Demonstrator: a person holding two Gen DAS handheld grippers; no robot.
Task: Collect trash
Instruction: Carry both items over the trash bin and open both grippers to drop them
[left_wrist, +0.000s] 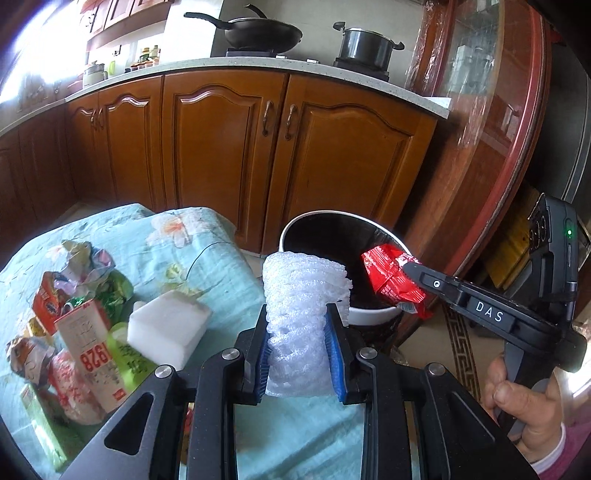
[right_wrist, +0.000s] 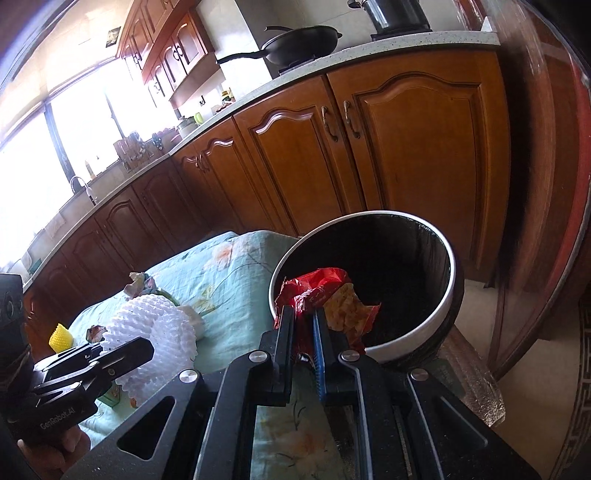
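Left wrist view: my left gripper (left_wrist: 300, 343) is closed on a white foam net sleeve (left_wrist: 303, 295), the blue pads pressing its lower part from both sides while the upper part stands free at centre frame. Beyond it, right of centre, sits the trash bin (left_wrist: 369, 314), white-rimmed with a dark liner. My right gripper (left_wrist: 408, 271) enters from the right edge, clamped on a red snack wrapper (left_wrist: 391, 280) held over the bin's opening. At lower left, on the floral tablecloth (left_wrist: 207, 251), lies a heap of remaining trash: a red-and-white carton (left_wrist: 90, 343), crumpled wrappers (left_wrist: 85, 262) and a white foam block (left_wrist: 168, 330).

Right wrist view: my right gripper (right_wrist: 303, 325) has its fingers nearly together on the red snack wrapper (right_wrist: 317, 288), which hangs above the near rim of the trash bin (right_wrist: 421, 332) at centre right. The left gripper (right_wrist: 110, 354) shows at lower left, holding the foam net sleeve (right_wrist: 151, 325).
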